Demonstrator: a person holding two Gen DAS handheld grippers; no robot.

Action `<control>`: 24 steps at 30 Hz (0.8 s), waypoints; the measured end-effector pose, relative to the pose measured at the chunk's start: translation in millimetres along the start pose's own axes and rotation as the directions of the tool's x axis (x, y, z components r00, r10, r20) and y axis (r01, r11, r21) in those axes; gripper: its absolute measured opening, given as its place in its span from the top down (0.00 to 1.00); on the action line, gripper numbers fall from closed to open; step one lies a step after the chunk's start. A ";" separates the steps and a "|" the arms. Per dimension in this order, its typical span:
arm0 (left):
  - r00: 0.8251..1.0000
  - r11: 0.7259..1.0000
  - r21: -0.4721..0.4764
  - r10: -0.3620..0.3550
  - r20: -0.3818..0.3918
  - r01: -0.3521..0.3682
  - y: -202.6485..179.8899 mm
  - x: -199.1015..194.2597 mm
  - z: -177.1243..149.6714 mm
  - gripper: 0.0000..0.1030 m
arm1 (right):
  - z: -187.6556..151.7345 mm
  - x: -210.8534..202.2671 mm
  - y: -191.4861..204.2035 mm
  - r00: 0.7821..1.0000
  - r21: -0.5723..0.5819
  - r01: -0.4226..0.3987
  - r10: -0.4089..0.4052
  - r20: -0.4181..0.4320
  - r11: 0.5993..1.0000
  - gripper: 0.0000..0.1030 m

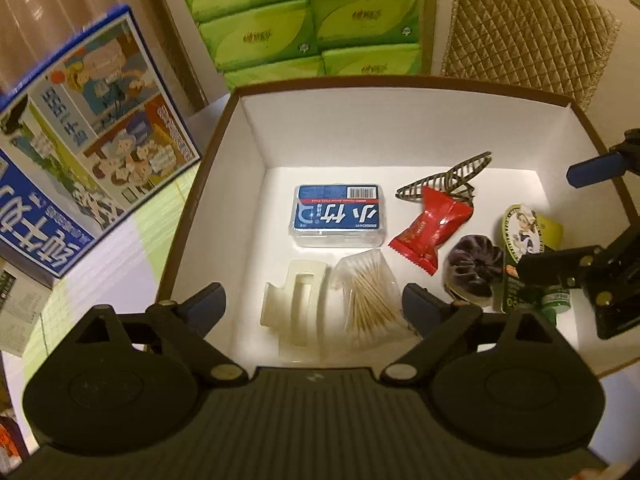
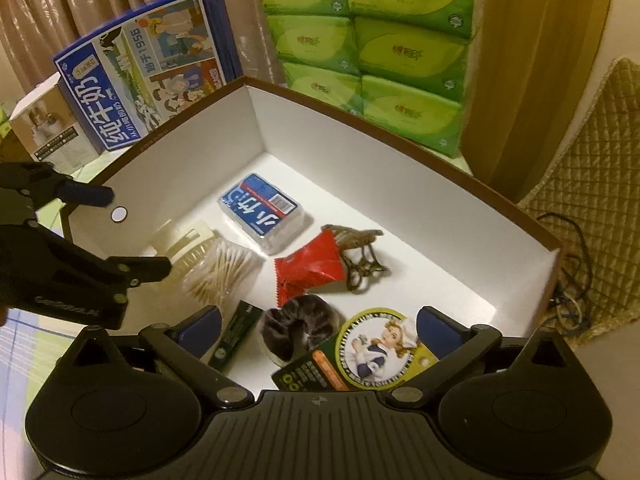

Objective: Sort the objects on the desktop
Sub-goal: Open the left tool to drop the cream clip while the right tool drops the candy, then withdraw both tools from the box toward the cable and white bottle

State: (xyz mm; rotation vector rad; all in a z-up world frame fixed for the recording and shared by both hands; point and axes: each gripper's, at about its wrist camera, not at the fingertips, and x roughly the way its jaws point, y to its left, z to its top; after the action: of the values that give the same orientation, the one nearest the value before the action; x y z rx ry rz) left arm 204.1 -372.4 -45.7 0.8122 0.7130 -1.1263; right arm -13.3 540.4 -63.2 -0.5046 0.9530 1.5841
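Observation:
A brown-rimmed white box (image 1: 256, 148) (image 2: 360, 152) holds several items: a blue-labelled clear case (image 1: 338, 216) (image 2: 264, 212), a red candy wrapper (image 1: 430, 228) (image 2: 310, 266), a brown hair claw (image 1: 444, 178) (image 2: 360, 256), a cream hair clip (image 1: 292, 306) (image 2: 188, 244), a bag of cotton swabs (image 1: 370, 296) (image 2: 224, 268), a dark scrunchie (image 1: 474, 270) (image 2: 296, 328), a round green tin (image 1: 524, 232) (image 2: 380, 350) and a small green tube (image 2: 234, 336). My left gripper (image 1: 312, 306) is open above the clip and swabs. My right gripper (image 2: 318, 330) is open over the scrunchie and tin.
A blue milk carton box (image 1: 80, 136) (image 2: 148, 68) stands left of the box. Green tissue packs (image 1: 308, 20) (image 2: 372, 40) are stacked behind it. A quilted chair back (image 1: 528, 28) (image 2: 600, 184) is at the right. A small carton (image 2: 44, 128) sits far left.

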 end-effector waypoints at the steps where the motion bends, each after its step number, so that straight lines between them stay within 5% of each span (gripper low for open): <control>1: 1.000 1.000 0.005 0.006 0.002 -0.006 -1.4 -3.0 0.0 0.08 | -1.0 -2.7 0.3 1.000 -0.002 0.008 -0.008 0.000 1.000 0.02; 24: 0.997 1.000 -0.029 0.002 0.078 0.001 -15.1 -82.8 -31.8 0.08 | -38.0 -71.0 23.8 0.998 -0.006 0.048 -0.048 0.051 0.999 0.02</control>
State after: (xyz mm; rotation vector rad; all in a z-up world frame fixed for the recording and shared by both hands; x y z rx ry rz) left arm 163.9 -308.5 3.2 0.7397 0.6629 -1.1385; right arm -25.1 467.1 -24.0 -0.4868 0.8910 1.5508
